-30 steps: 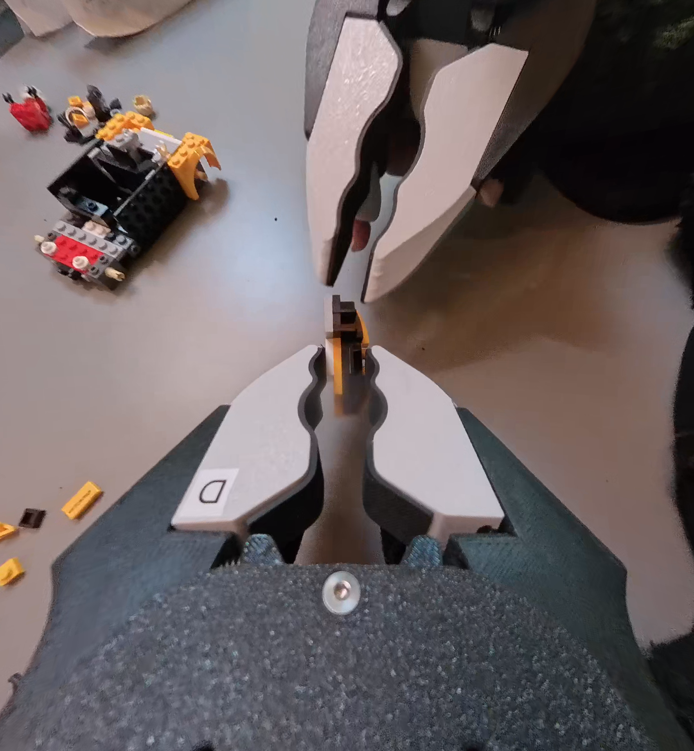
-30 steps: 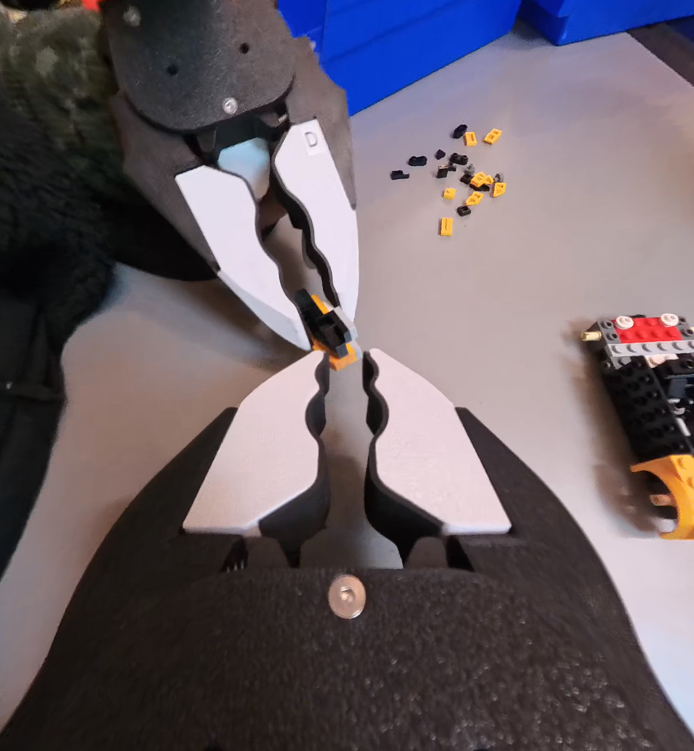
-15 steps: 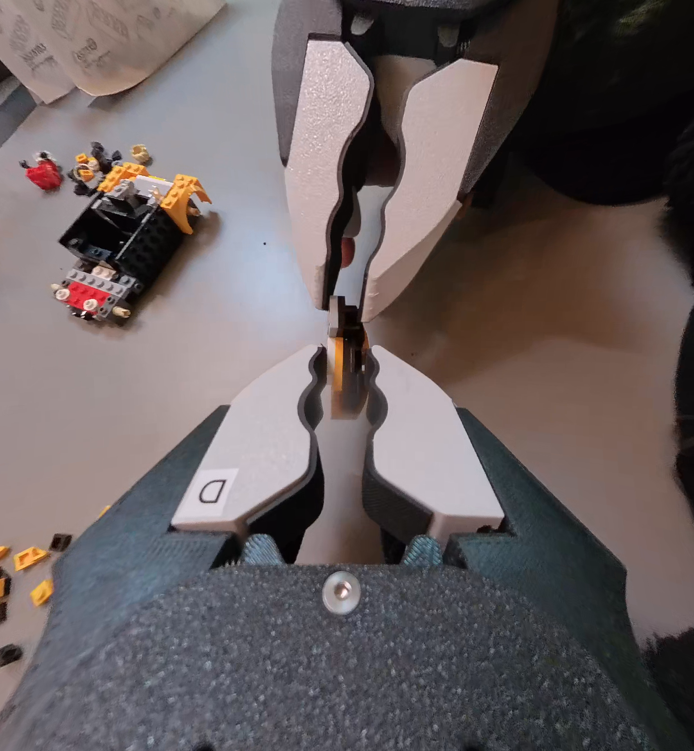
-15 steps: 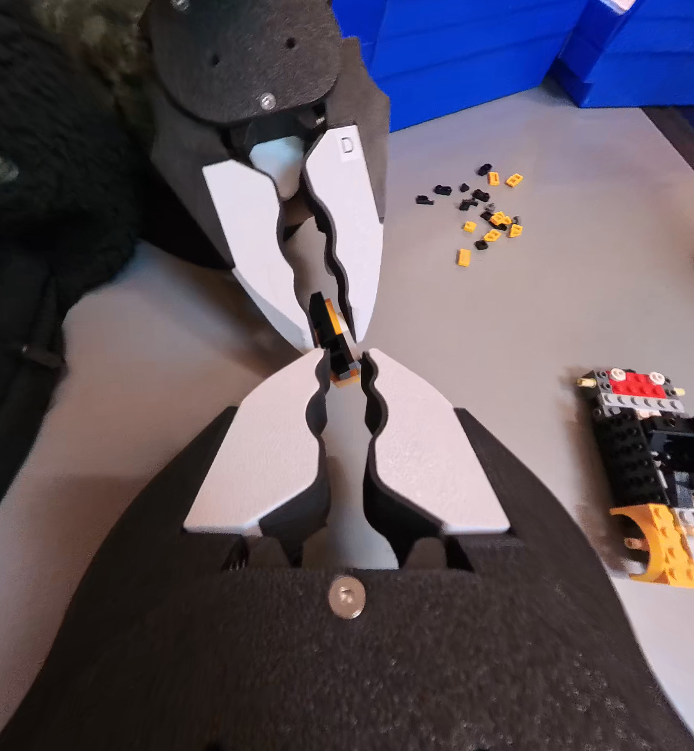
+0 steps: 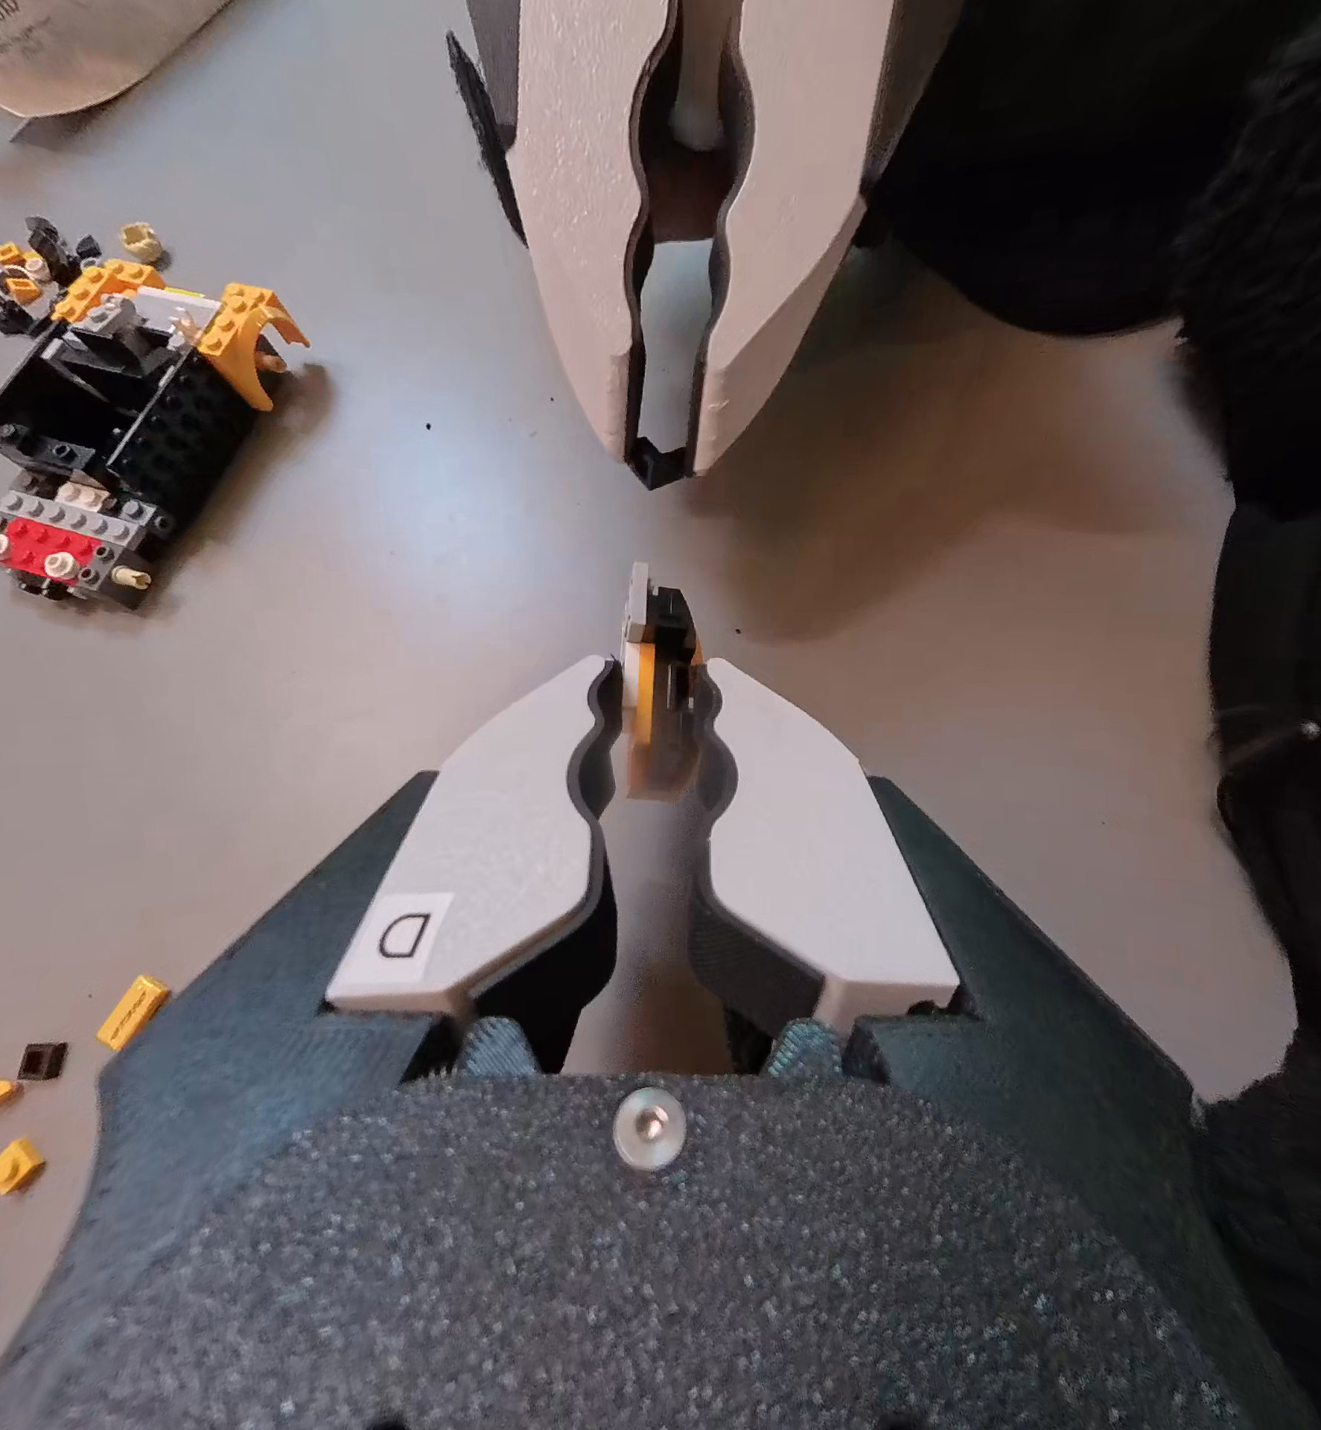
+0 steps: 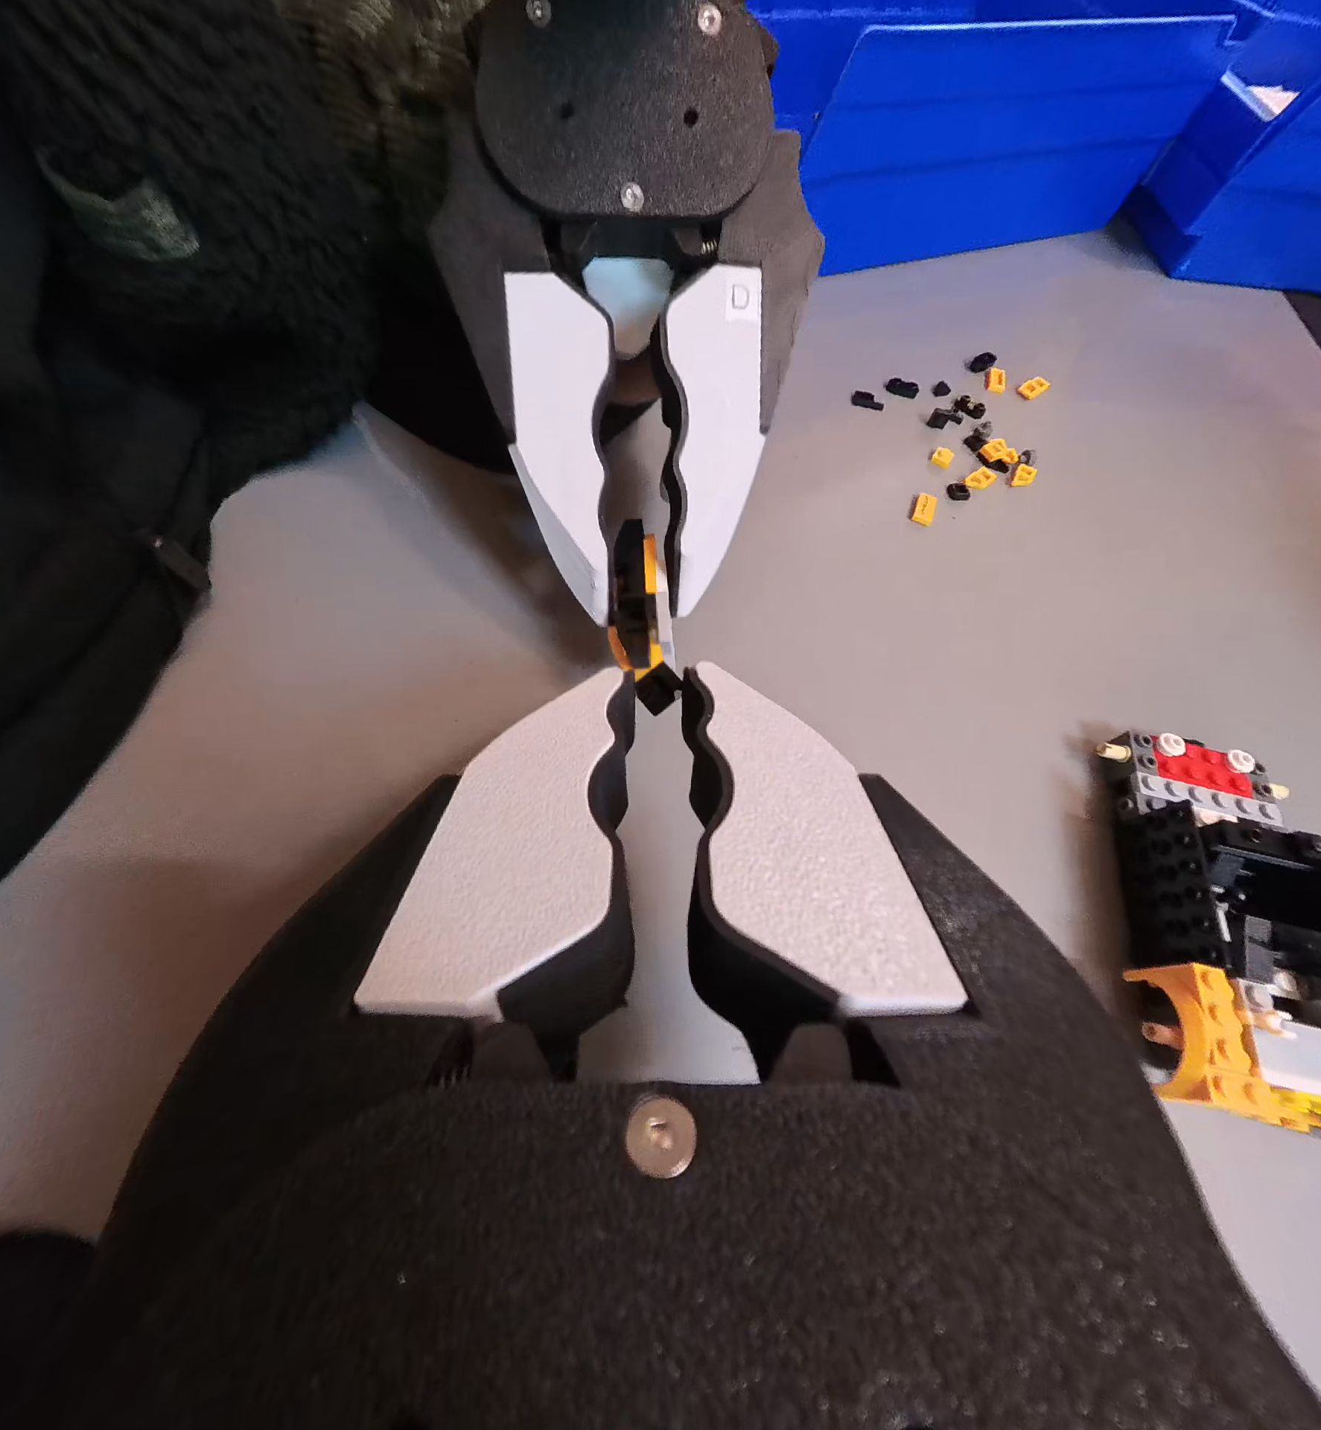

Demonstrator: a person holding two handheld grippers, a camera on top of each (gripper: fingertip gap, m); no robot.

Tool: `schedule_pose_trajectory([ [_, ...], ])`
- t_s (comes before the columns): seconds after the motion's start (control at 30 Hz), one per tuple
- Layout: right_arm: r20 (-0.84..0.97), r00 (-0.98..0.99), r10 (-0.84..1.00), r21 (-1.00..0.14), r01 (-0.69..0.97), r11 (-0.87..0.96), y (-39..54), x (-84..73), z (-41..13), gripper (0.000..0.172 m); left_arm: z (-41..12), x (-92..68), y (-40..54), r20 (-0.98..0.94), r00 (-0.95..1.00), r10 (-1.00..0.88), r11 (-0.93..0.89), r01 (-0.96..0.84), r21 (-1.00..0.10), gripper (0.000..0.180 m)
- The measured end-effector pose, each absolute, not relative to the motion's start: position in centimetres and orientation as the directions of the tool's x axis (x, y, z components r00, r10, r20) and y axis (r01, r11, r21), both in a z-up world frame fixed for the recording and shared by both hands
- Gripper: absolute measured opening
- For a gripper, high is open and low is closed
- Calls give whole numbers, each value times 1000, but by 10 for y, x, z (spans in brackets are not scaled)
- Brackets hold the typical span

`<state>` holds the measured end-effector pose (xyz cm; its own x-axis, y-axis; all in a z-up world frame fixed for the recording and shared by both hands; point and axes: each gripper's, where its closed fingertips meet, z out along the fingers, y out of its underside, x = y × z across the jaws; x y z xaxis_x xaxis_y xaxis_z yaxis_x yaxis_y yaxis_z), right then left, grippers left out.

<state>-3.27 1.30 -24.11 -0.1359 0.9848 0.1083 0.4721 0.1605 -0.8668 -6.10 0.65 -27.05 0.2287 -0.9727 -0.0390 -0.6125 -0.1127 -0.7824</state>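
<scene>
Orange, black and white bricks make the small assembly (image 5: pixel 657 681) my left gripper (image 5: pixel 659 673) clamps between both pads. My right gripper (image 6: pixel 657 685) pinches a small black brick (image 6: pixel 657 691) at its tips, just beside that assembly's end. The half-built brick vehicle (image 6: pixel 1245 921) lies on the grey table (image 6: pixel 913 658), well apart from the assembly; loose pieces (image 6: pixel 974 441) are scattered beyond.
</scene>
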Motion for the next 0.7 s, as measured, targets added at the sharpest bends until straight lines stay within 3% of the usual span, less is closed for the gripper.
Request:
schedule_pose_trajectory([
  [0.3, 58, -73, 996, -803, 589, 90, 18, -39, -274, 13, -275, -63, 11, 66, 265, -962, -216, -589, -779, 17],
  [0.37, 52, -58, 997, -792, 606, 77, 20, -43, -279, 23, -275, -63, 11, 67, 267, -961, -218, -588, -779, 17],
  [0.7, 119, -45, 992, -859, 496, 125, 14, -60, -256, 34, -285, -59, 2, -20, 205, -978, -124, -664, -737, 17],
])
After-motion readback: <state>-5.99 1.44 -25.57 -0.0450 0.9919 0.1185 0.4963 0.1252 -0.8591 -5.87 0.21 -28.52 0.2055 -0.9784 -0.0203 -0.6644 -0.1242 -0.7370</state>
